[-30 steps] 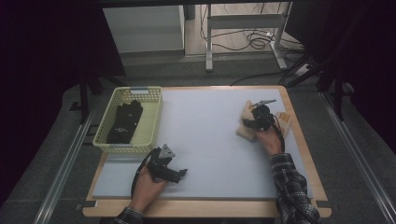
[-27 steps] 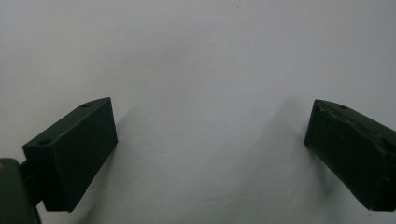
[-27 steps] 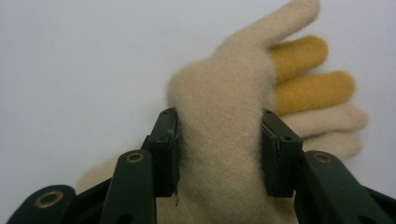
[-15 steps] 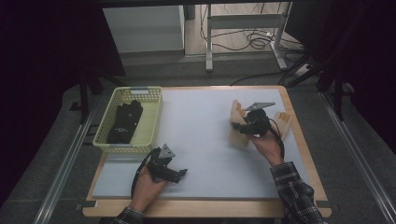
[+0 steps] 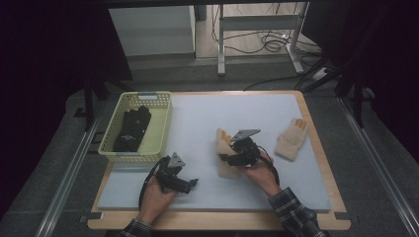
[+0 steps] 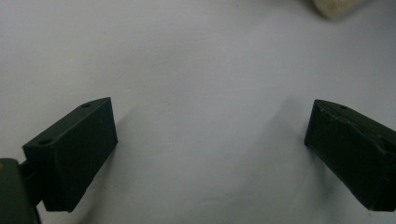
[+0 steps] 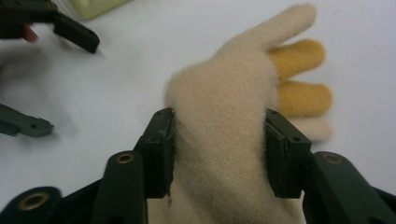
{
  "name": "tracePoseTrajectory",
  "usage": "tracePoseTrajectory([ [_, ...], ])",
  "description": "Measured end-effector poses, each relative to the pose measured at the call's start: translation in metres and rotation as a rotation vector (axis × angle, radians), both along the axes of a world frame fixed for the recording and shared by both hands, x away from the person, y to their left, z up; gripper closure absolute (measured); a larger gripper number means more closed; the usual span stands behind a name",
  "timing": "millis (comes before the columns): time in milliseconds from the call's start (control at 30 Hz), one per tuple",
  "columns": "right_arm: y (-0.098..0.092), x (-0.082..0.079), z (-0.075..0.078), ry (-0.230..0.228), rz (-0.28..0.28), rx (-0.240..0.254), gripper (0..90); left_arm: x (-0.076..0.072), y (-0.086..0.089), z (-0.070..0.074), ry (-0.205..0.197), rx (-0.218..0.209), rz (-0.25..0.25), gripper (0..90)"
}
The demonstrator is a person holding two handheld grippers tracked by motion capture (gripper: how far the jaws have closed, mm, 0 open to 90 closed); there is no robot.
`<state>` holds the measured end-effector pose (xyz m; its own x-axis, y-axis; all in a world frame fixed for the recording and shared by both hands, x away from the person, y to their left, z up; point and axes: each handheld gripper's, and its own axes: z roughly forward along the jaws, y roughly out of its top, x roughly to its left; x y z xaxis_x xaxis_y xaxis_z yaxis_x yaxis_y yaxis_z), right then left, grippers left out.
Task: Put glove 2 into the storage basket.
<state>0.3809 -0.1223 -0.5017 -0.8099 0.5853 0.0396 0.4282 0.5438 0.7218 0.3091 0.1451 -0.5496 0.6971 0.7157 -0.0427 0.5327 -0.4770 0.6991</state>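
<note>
A cream knit glove (image 5: 223, 146) with yellow fingers lies on the white mat (image 5: 197, 113) near the middle. My right gripper (image 5: 228, 158) is shut on it. In the right gripper view the glove (image 7: 224, 102) fills the gap of my right gripper (image 7: 219, 149), and both pads (image 7: 161, 140) touch its sides. The jaws have just been opening a little with the glove still between them. My left gripper (image 5: 190, 183) rests near the front edge, open, with bare mat in its gap (image 6: 210, 140). A second cream glove (image 5: 291, 139) lies flat at the right.
A yellow basket (image 5: 160, 128) at the left holds black gloves (image 5: 131, 128). The left gripper (image 7: 60, 79) shows open at the far left of the right gripper view. A corner of the cream glove (image 6: 336, 5) shows at the top of the left gripper view.
My right gripper has carried one cream glove leftward from the right side toward the middle of the mat. The other cream glove stayed at the right. The left gripper kept still.
</note>
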Motion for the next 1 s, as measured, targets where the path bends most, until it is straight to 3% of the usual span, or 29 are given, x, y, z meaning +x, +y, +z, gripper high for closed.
tracePoseTrajectory([
  [133,0.009,-0.001,-0.016,0.031,0.023,-0.018,34.9,0.0,0.0,0.0,0.0,0.0,0.0,2.4],
  [300,0.004,-0.002,-0.011,0.008,0.019,0.004,30.8,0.0,0.0,0.0,0.0,0.0,0.0,2.4],
  [500,-0.015,0.004,-0.002,-0.027,-0.014,0.007,31.3,0.0,0.0,0.0,0.0,0.0,0.0,2.4],
  [1000,-0.072,0.031,-0.001,-0.034,-0.152,-0.037,43.8,0.0,0.0,0.0,0.0,0.001,0.0,2.4],
])
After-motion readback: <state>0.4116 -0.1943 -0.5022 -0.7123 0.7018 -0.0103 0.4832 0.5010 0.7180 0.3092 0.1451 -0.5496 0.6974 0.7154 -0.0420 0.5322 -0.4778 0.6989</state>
